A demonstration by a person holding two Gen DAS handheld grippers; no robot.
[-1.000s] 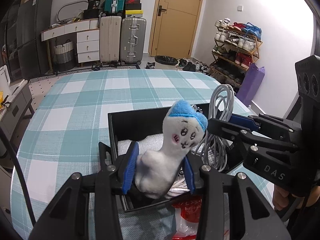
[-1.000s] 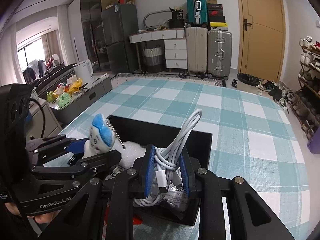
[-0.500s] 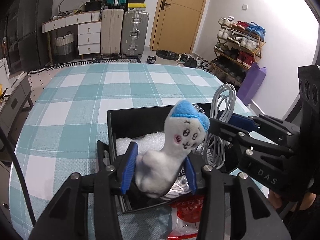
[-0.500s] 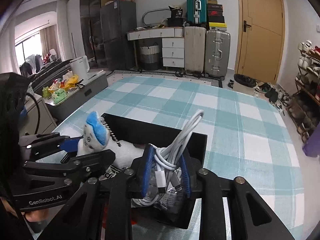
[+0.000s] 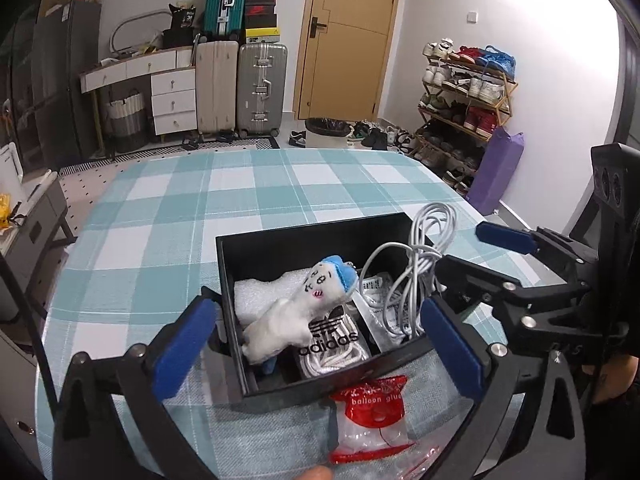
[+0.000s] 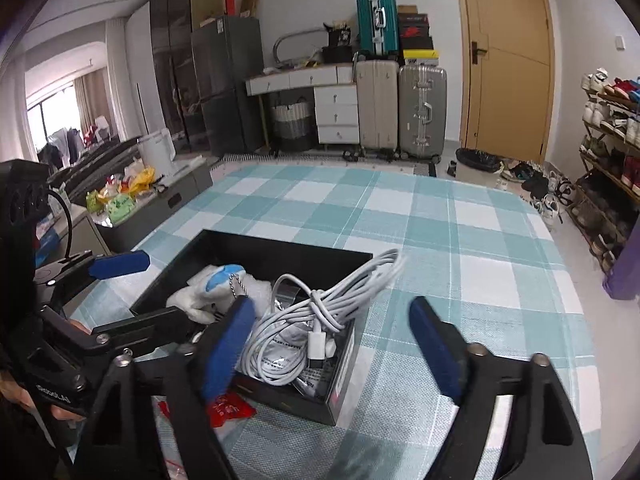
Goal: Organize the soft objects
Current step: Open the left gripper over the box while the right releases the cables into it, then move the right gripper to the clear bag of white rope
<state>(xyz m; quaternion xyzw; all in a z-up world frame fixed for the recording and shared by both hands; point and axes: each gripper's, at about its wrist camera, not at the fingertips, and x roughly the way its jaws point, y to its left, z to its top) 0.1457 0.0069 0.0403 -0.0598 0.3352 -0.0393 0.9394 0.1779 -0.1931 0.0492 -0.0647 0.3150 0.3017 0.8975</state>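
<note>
A black box [image 5: 256, 376] sits on the checked tablecloth. A white plush toy with a blue cap [image 5: 288, 312] lies in its left part, on bubble wrap. A coiled white cable [image 5: 404, 280] rests in the right part, looping above the rim; it also shows in the right wrist view [image 6: 320, 312]. My left gripper [image 5: 316, 344] is open and empty, just in front of the box. My right gripper [image 6: 332, 344] is open and empty, over the box's near right corner [image 6: 340, 412]. The toy [image 6: 212, 288] lies beyond its left finger.
A red and white balloon glue packet [image 5: 372, 420] lies on the cloth in front of the box. An Adidas label and white laces [image 5: 332, 344] lie inside the box. The round table [image 6: 480, 240] stretches beyond, with suitcases, a door and shoe rack behind.
Both grippers have opened. The plush toy has dropped from the left gripper into the box, and the cable has dropped from the right gripper into the box.
</note>
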